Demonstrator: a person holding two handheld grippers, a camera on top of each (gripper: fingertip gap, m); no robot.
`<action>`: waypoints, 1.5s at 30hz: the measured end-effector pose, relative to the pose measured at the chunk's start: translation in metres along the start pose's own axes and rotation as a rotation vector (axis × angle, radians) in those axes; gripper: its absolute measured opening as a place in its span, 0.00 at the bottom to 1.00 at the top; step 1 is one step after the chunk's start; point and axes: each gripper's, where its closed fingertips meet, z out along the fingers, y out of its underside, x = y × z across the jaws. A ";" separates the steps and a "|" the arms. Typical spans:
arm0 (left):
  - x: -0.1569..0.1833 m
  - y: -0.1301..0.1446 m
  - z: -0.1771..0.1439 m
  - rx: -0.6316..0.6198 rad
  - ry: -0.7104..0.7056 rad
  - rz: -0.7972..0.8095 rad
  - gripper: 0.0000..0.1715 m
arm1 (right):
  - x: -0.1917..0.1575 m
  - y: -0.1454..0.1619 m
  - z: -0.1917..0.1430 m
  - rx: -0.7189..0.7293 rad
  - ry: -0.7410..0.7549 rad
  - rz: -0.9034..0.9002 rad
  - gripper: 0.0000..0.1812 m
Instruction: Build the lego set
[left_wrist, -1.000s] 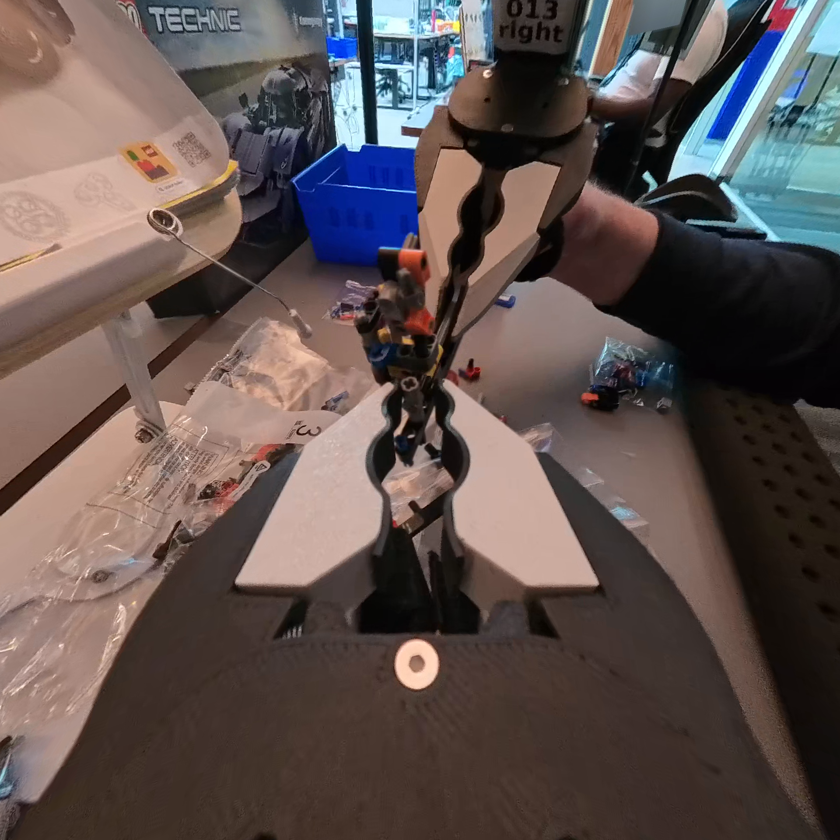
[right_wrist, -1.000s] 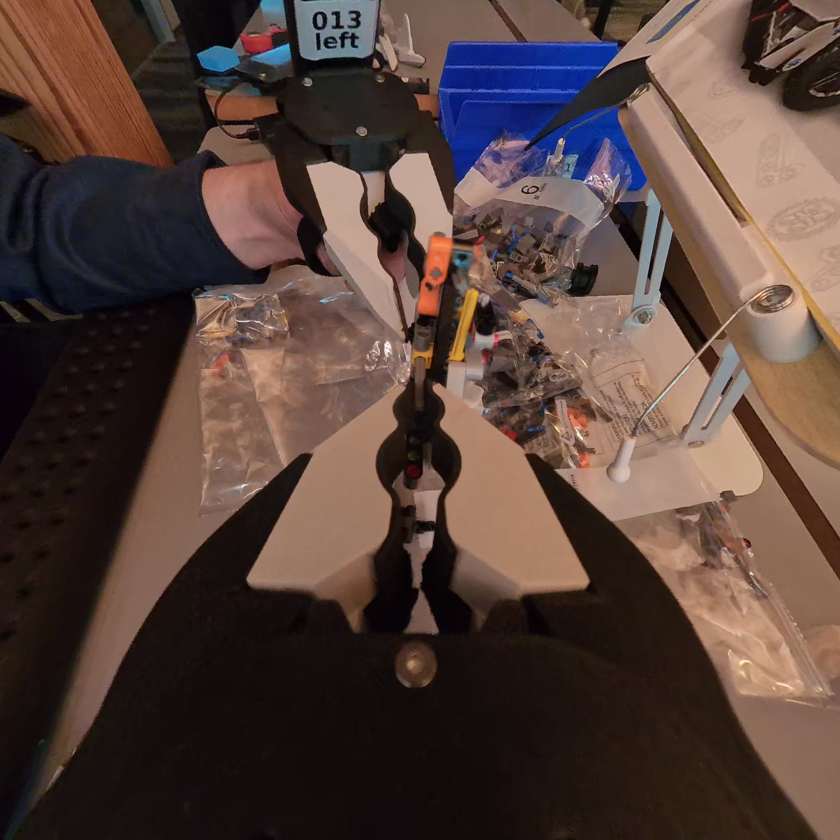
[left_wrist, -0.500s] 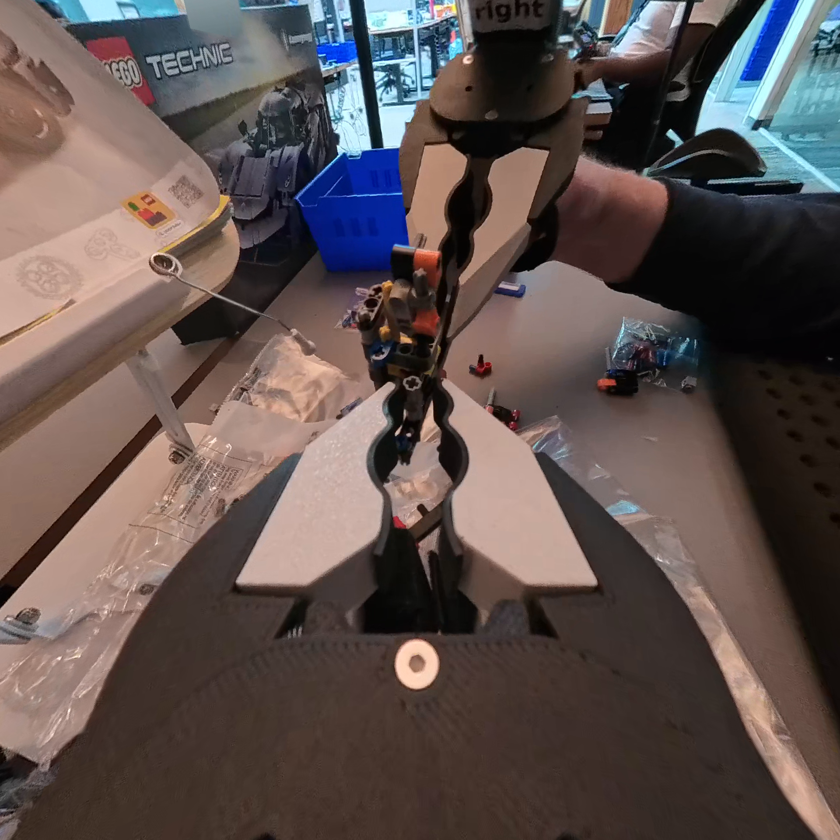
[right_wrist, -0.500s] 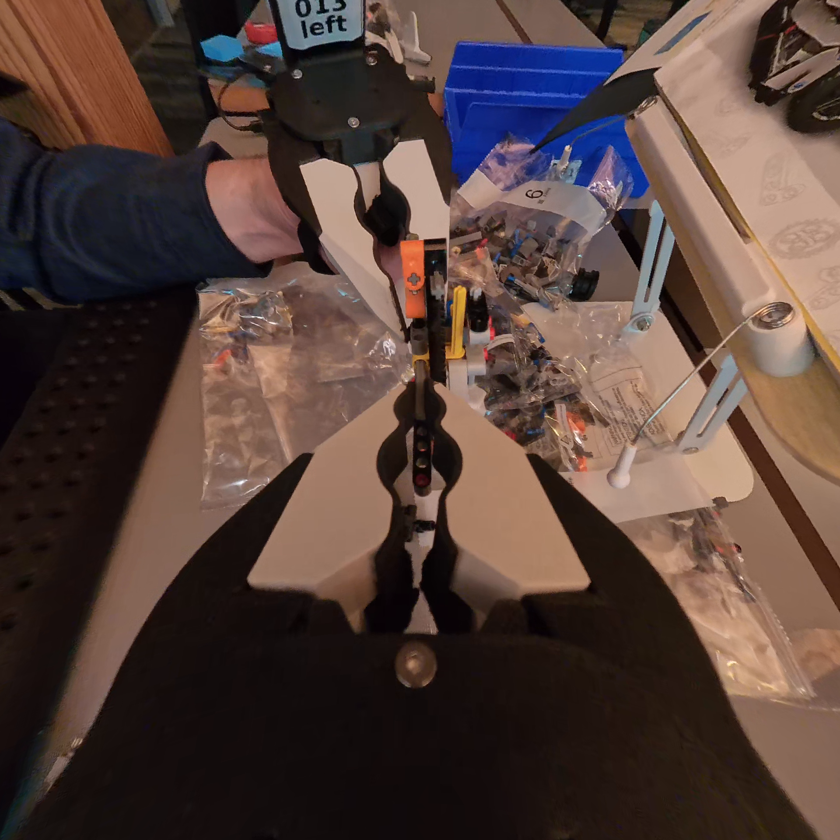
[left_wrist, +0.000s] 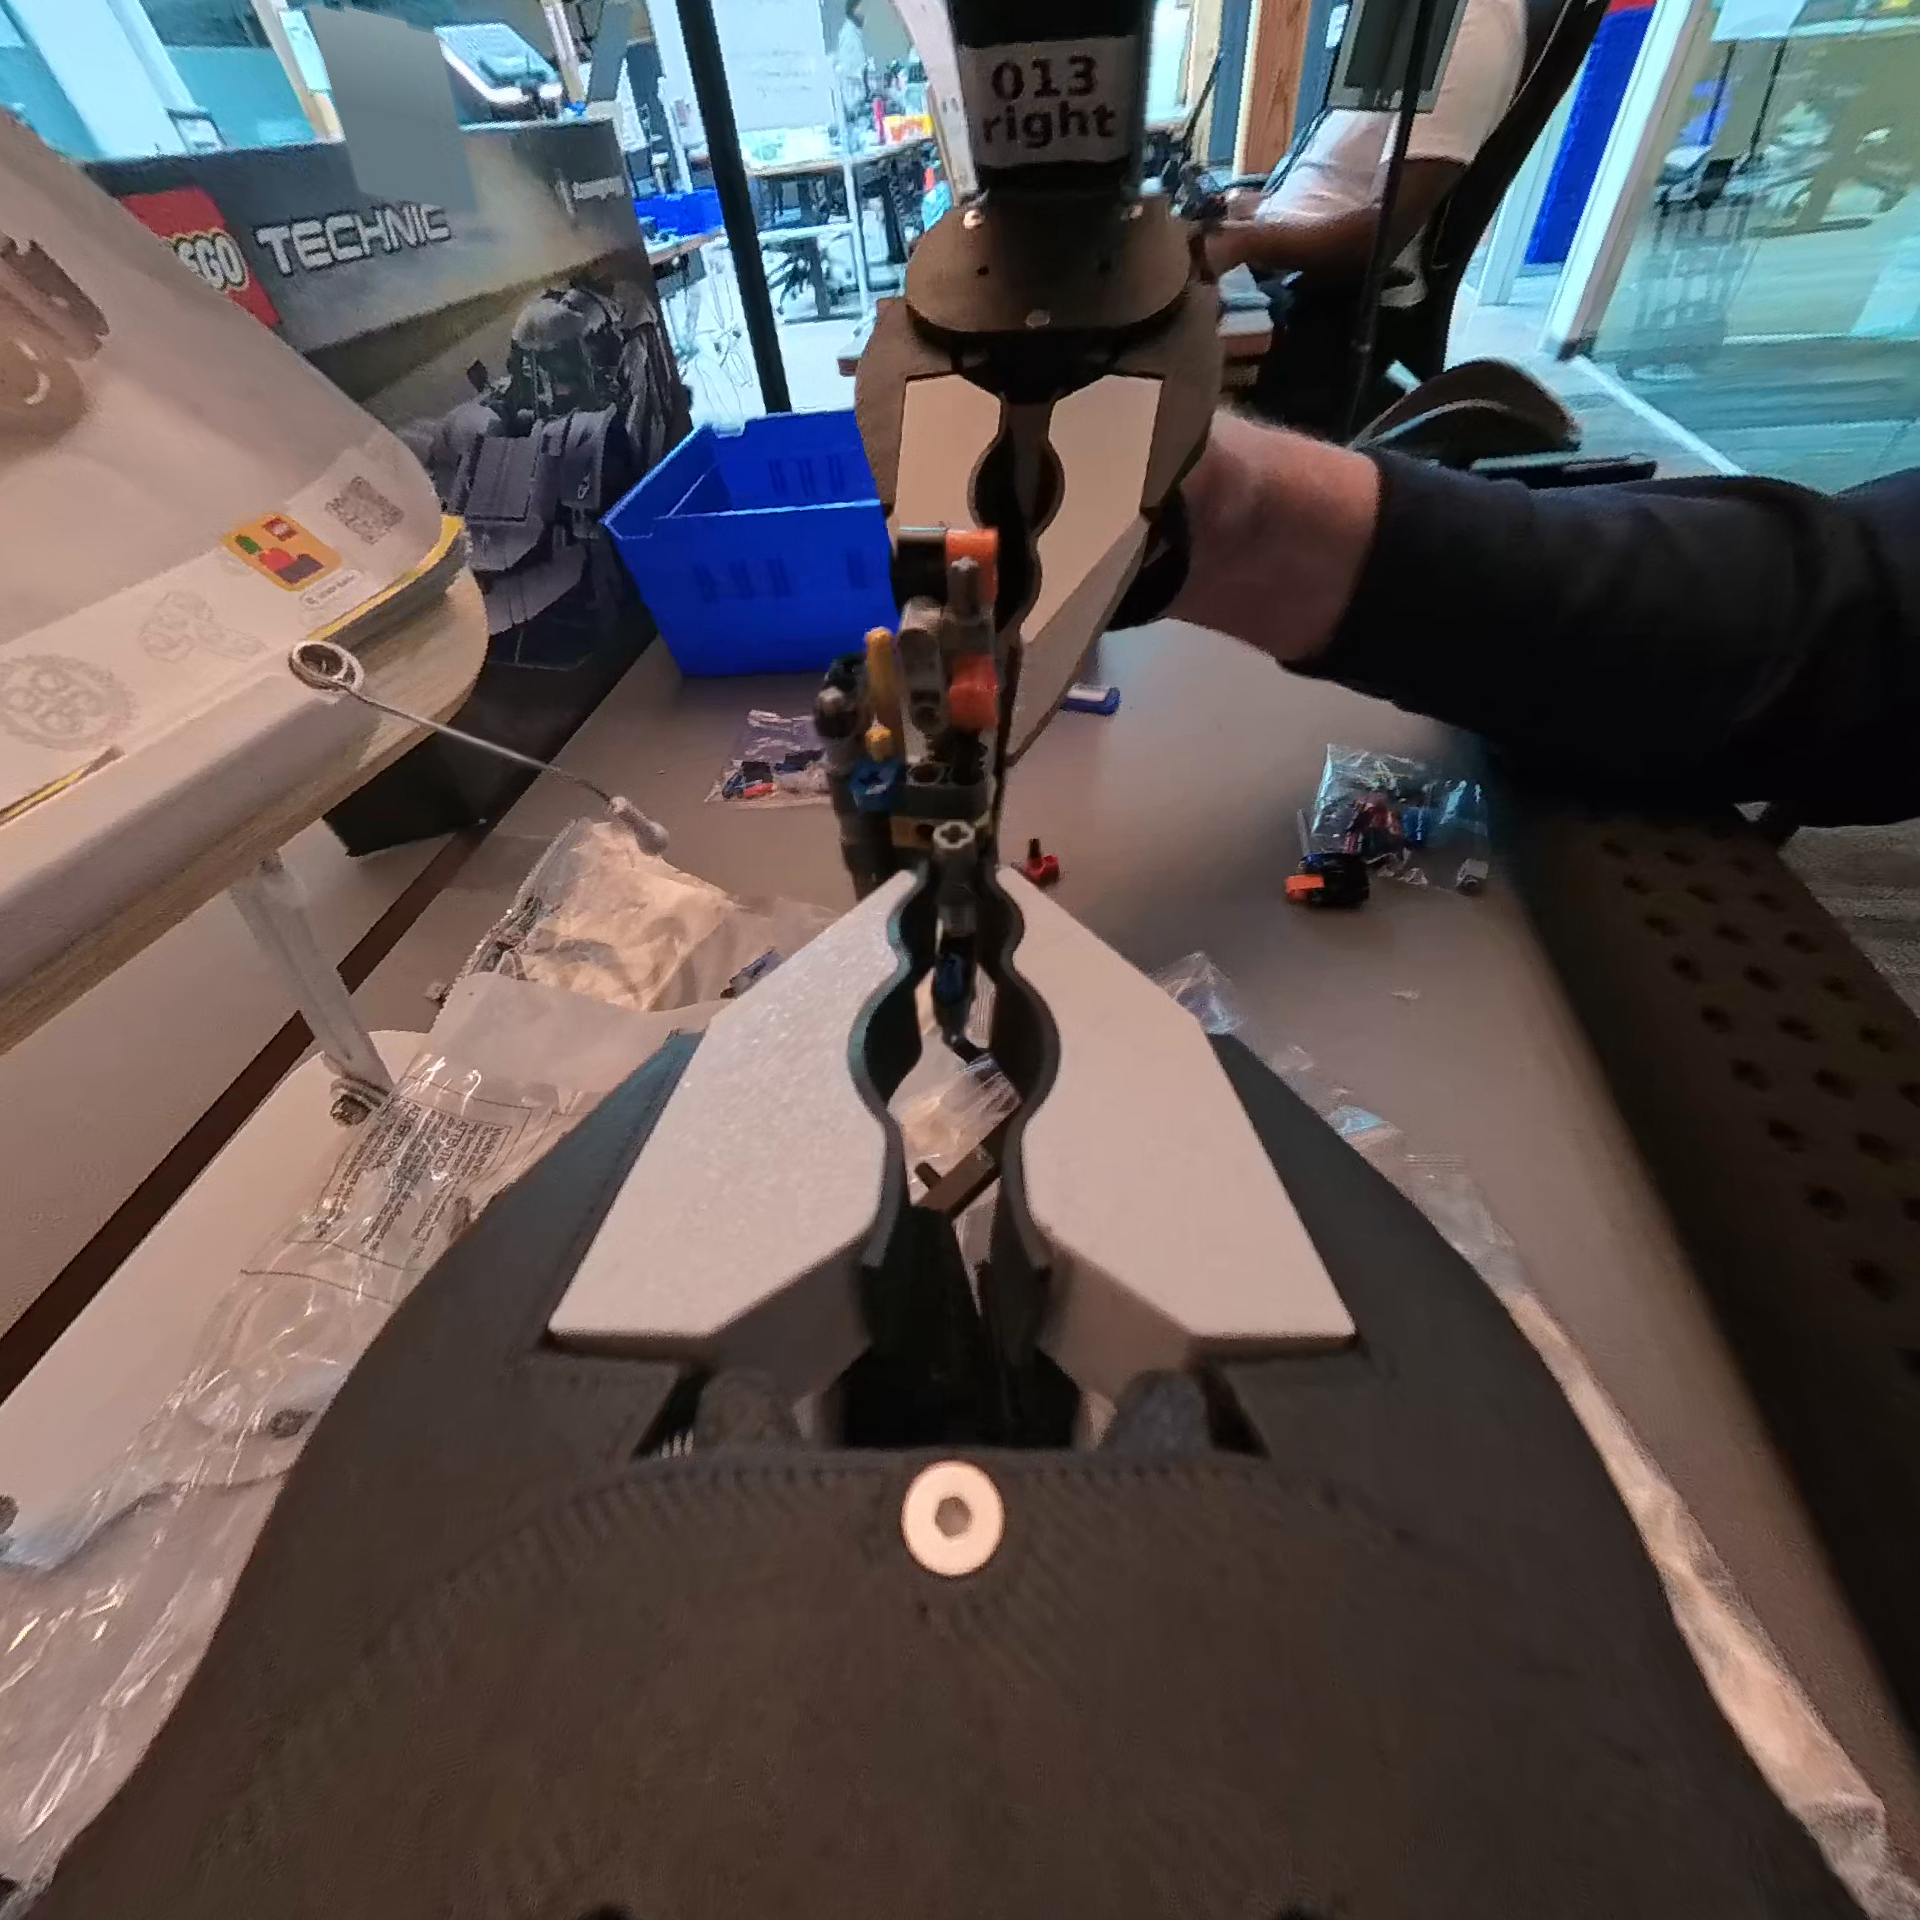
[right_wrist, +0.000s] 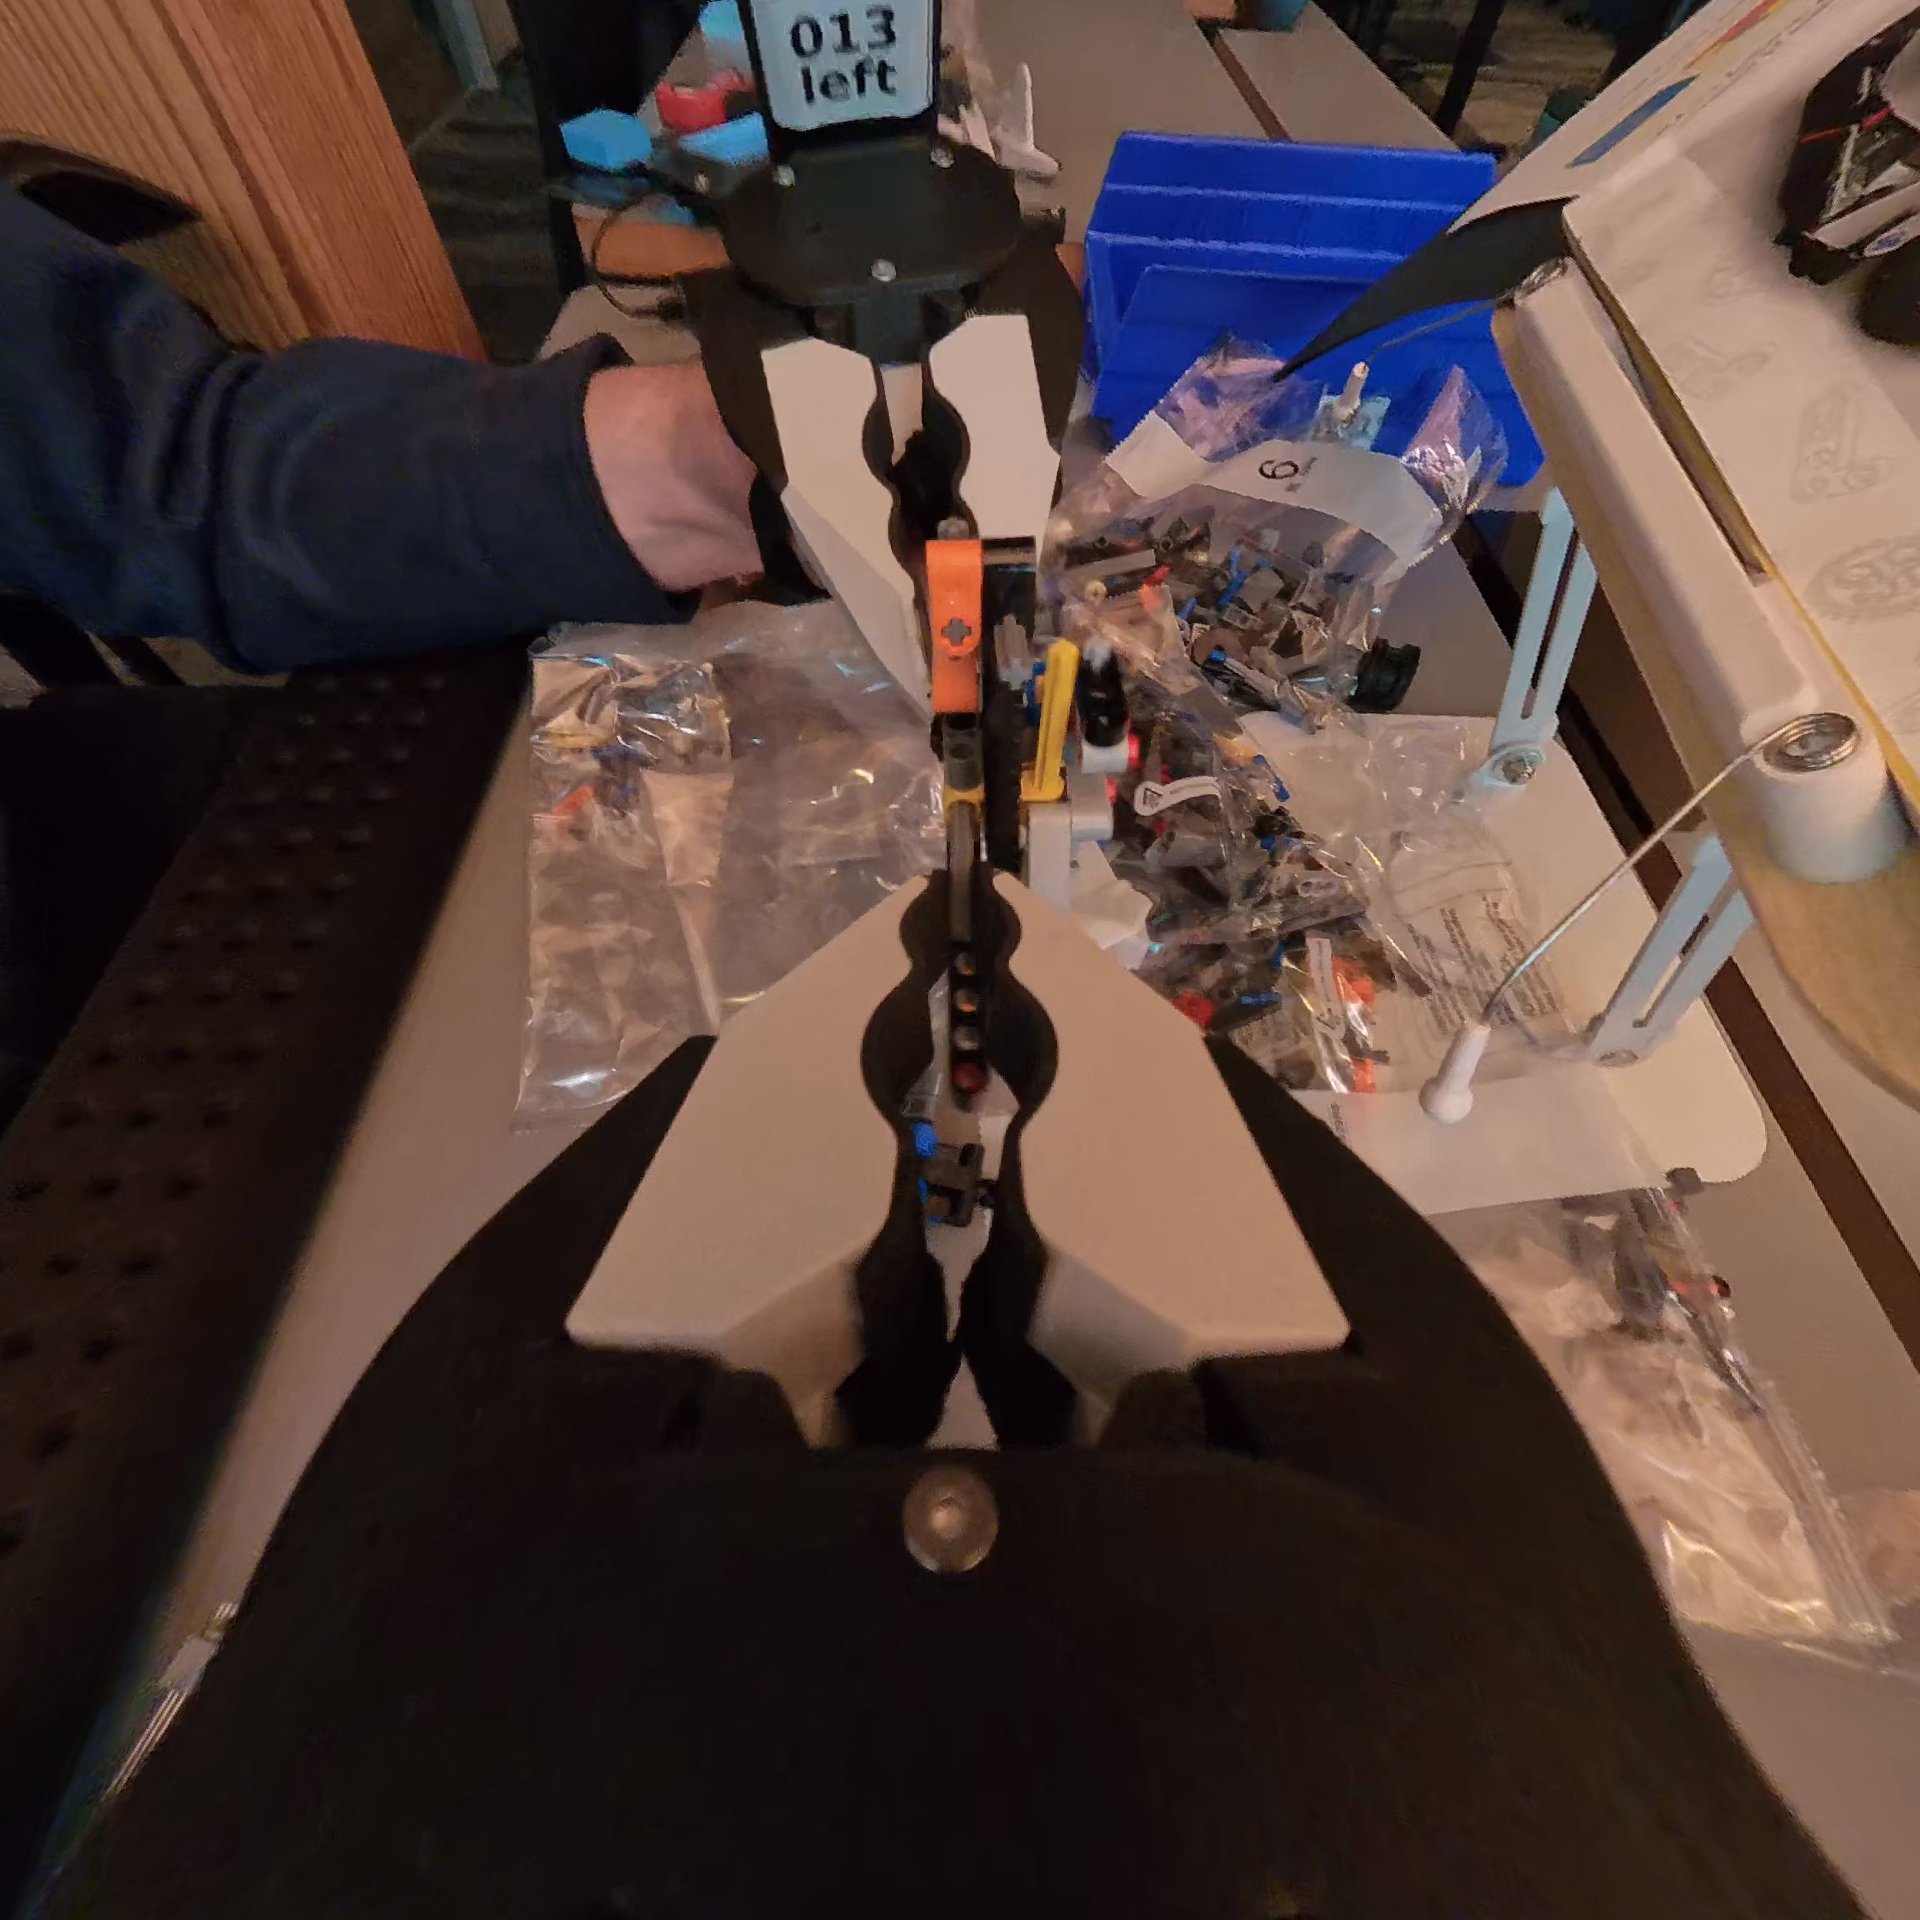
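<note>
Above the table, both grippers clamping lego assembly (left_wrist: 925, 717)

Glossy clear plastic bags (right_wrist: 623, 831)

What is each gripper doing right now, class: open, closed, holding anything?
Left gripper: closed on the lower end of the lego assembly, held above the table.
Right gripper: closed on the same lego assembly, from the opposite side.
</note>
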 end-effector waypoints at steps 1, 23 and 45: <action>0.000 -0.003 -0.001 0.016 0.004 -0.007 0.03 | -0.001 -0.002 -0.001 0.013 -0.003 0.001 0.00; 0.009 -0.001 -0.002 -0.004 0.046 0.025 0.03 | -0.008 0.002 -0.004 0.006 -0.050 0.003 0.00; 0.002 -0.006 -0.016 0.032 0.030 -0.011 0.03 | -0.003 0.010 -0.008 -0.017 0.031 -0.008 0.01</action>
